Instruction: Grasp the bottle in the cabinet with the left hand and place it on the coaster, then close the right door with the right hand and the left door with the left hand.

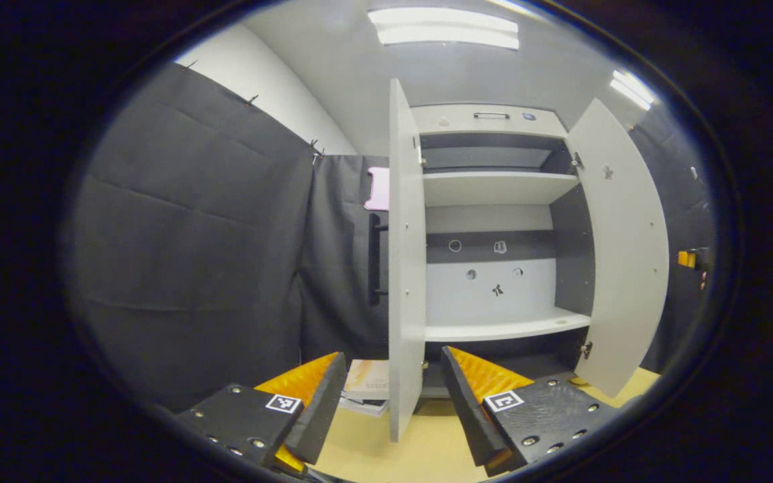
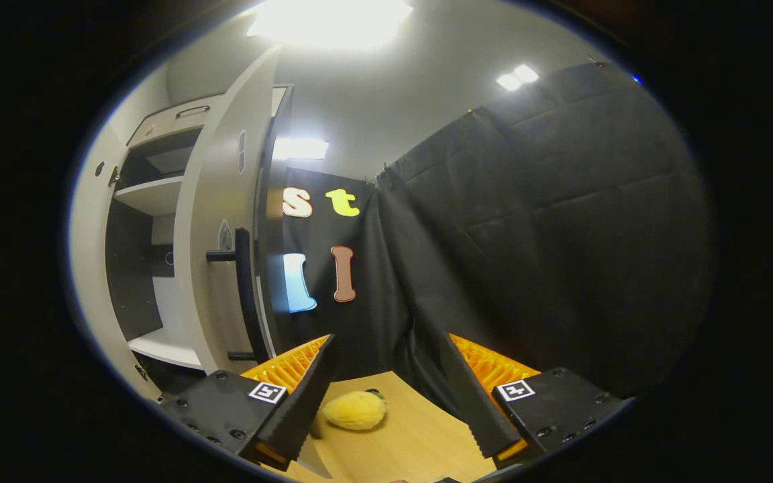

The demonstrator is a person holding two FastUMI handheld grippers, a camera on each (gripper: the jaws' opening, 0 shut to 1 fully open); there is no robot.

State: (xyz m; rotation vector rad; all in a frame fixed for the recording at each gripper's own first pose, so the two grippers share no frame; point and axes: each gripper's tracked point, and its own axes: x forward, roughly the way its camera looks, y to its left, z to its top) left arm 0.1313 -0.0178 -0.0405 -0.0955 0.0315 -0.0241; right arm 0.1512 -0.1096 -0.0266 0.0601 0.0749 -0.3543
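Note:
The grey cabinet (image 1: 494,188) stands ahead with both doors swung open. Its left door (image 1: 405,268) is edge-on to me, a black bar handle (image 1: 374,258) on its outer face. The door's lower edge lies in line with the gap of my left gripper (image 1: 392,354), which is open and holds nothing. The right door (image 1: 621,248) hangs wide open. In the right gripper view that right door (image 2: 215,221) is close on the left, with its black handle (image 2: 242,295). My right gripper (image 2: 388,339) is open beside it, over the wooden table (image 2: 413,443).
A small yellow soft object (image 2: 354,410) lies on the table between the right gripper's fingers. A stack of papers or books (image 1: 366,386) lies on the table behind the left door. Black cloth walls (image 1: 192,255) close in on both sides.

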